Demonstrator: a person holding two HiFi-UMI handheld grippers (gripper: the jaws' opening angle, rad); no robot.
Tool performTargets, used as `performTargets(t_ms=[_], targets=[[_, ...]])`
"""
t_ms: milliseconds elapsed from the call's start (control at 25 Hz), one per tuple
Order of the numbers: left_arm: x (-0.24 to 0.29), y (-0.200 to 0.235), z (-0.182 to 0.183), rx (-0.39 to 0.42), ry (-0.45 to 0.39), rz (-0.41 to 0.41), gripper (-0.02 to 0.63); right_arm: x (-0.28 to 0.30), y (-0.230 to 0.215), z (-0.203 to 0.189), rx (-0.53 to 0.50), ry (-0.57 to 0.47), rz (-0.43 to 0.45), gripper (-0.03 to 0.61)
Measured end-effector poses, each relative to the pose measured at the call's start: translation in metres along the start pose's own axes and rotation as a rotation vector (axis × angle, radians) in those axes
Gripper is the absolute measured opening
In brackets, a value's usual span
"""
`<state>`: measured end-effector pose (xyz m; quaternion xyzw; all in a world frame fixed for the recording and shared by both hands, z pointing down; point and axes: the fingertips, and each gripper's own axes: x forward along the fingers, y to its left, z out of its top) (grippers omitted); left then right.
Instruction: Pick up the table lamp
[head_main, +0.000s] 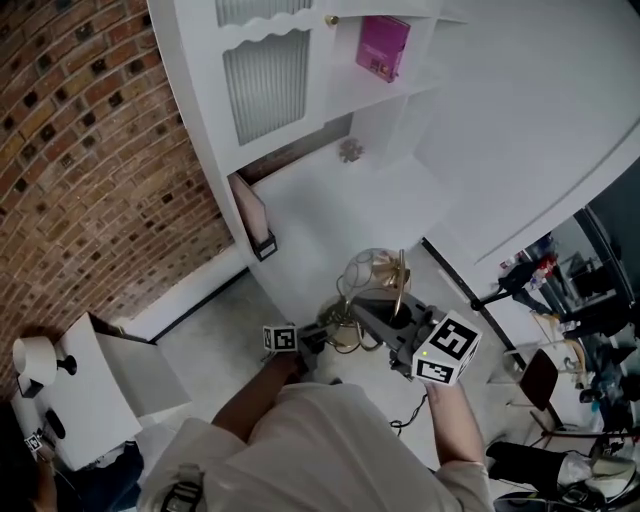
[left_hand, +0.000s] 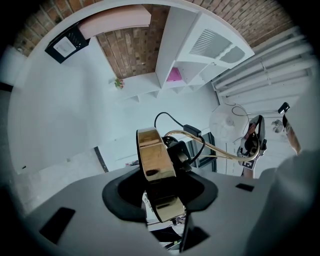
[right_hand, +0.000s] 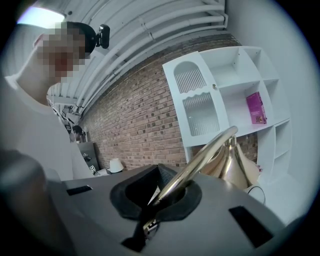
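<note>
Left gripper (left_hand: 161, 172) is clamped on the table lamp (head_main: 392, 282) by its base (left_hand: 154, 152), a flat round disc in polished brass, seen edge-on w/ a jaw on either face. Right gripper (right_hand: 162, 195) is closed tight on the lamp's arm (right_hand: 207, 150), a slim curved brass tube that runs up & out from between the jaws. Lamp is held in the air between the two grippers, close in front of the person's chest, above a pale white surface; can't tell if that's a desk or the floor. Shade (right_hand: 239, 167) is a smooth, glossy brass cone. A thin black cord (left_hand: 167, 119) loops off near the base. Behind stands a white cabinet (head_main: 265, 90) w/ ribbed glass doors & scalloped trim, open shelves beside them, a pink box (head_main: 384, 46) in one compartment. Rough red brick wall (head_main: 90, 150) to the left.
</note>
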<state>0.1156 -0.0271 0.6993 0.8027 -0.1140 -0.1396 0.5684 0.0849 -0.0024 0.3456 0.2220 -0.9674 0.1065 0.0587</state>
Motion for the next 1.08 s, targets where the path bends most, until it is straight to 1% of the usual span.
performTargets(t_ms=[200, 440, 800, 1080], targets=[[0.0, -0.001, -0.011, 0.008, -0.006, 0.017, 0.167, -0.008, 0.004, -0.006, 0.003, 0.008, 0.03, 0.012], [0.002, 0.0, -0.013, 0.002, -0.03, 0.025, 0.166, -0.011, 0.006, -0.006, 0.0, 0.003, 0.05, 0.012], [0.001, 0.003, -0.018, -0.004, -0.052, 0.026, 0.164, -0.011, 0.008, -0.011, 0.004, 0.02, 0.058, 0.012], [-0.008, 0.004, -0.005, -0.006, -0.063, 0.03, 0.164, 0.003, 0.008, -0.007, 0.005, 0.012, 0.067, 0.012]])
